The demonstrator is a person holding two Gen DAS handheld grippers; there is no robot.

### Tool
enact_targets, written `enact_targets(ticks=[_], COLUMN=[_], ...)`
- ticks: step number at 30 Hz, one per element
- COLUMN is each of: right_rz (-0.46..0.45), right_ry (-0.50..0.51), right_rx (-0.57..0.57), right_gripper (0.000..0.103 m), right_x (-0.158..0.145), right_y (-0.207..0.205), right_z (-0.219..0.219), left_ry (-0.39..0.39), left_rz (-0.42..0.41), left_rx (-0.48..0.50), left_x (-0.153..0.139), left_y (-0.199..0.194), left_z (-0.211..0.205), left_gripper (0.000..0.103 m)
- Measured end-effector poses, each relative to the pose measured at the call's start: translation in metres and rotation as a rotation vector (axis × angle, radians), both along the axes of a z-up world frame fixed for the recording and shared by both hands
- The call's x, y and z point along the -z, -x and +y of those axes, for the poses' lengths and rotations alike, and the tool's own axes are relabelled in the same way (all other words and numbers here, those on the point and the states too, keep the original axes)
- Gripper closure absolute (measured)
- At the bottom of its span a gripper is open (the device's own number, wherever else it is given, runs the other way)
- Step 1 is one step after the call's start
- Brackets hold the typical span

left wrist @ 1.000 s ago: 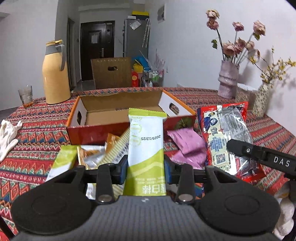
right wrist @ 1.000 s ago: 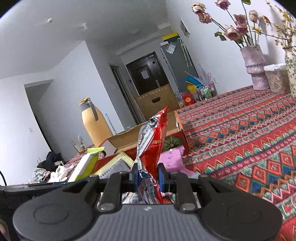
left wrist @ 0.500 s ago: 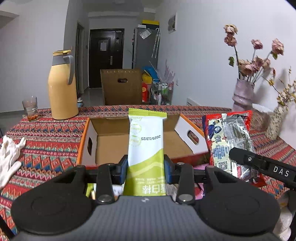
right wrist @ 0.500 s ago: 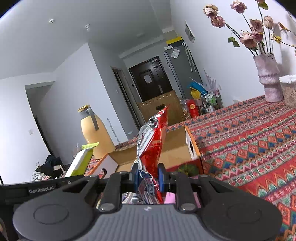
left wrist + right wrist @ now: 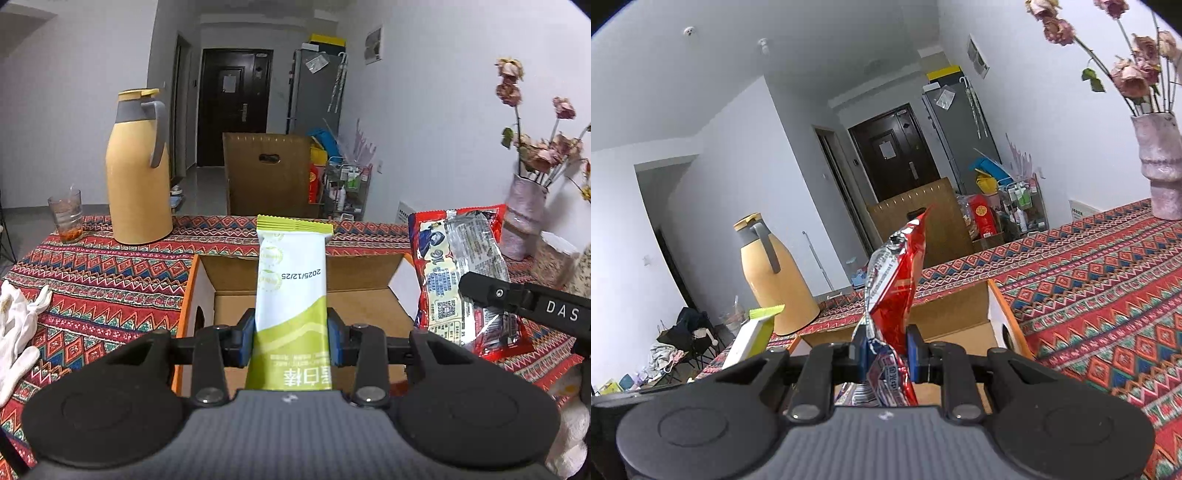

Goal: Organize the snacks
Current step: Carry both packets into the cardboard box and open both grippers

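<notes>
Green snack bar [image 5: 291,295] clamped upright in left hand-held gripper [image 5: 291,341].

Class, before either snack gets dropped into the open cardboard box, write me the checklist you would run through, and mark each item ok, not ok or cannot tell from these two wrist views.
1. Left gripper clamped on the green and white snack bar: ok, pads press both its sides.
2. Right gripper clamped on the red snack packet: ok.
3. Cardboard box open, flaps out of the way: ok.
4. Box floor free for both snacks: cannot tell, the near part is hidden behind the grippers.
5. Bar over the box opening: ok in the left wrist view; height above it cannot tell.
6. Yellow thermos and glass clear of the path: ok, both stand beyond the box.
</notes>
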State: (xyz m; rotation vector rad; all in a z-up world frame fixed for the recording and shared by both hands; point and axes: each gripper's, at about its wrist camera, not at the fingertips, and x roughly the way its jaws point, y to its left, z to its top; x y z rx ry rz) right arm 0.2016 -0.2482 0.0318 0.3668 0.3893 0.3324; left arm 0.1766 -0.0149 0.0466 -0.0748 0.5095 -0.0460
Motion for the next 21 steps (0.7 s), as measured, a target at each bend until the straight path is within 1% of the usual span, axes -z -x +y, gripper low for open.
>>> enact_targets(ticks=[8, 16, 21], right_rz=[0.047, 0.097, 0.143], right_ry=[0.022, 0.022, 0.025], right_rx=[0.01, 0.022, 0.017], right_gripper=[0.083, 0.083, 0.083], right_x=[0.015, 0.041, 0.051], right_y=[-0.04, -0.06, -0.068], right_z=[0.018, 0.019, 0.021], left_ry=[0.025, 0.058, 0.065], left_rz=[0.025, 0.034, 0.068], left_rx=[-0.023, -0.04, -0.035], left_x=[0.01, 0.028, 0.039], left_y=[-0.034, -0.053, -0.06], left_z=[0.008, 0.017, 0.019], left_gripper=[0.065, 0.065, 0.065])
